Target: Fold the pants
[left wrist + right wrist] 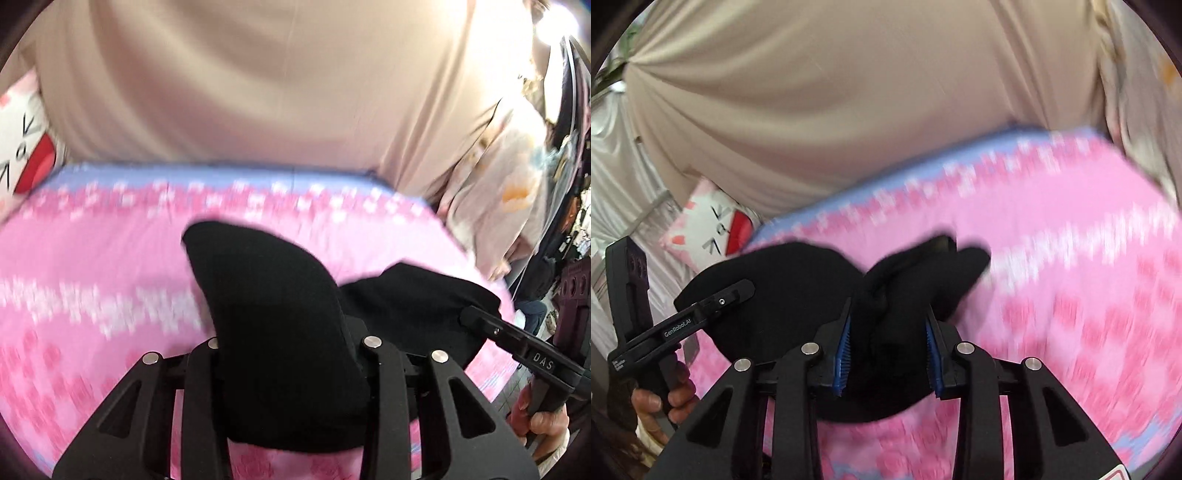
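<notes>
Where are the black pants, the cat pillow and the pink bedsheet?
black pants [273,295]: left wrist view, bunched fabric above the gripper.
cat pillow [713,229]: right wrist view, white face.
pink bedsheet [1071,295]: right wrist view, bare patterned area.

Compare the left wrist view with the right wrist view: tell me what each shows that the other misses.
Left wrist only: the right gripper and right hand.

Right wrist only: blue pads clamping cloth, the left gripper and left hand.

Both: black pants held over the pink sheet, a beige curtain and a cat pillow.
</notes>
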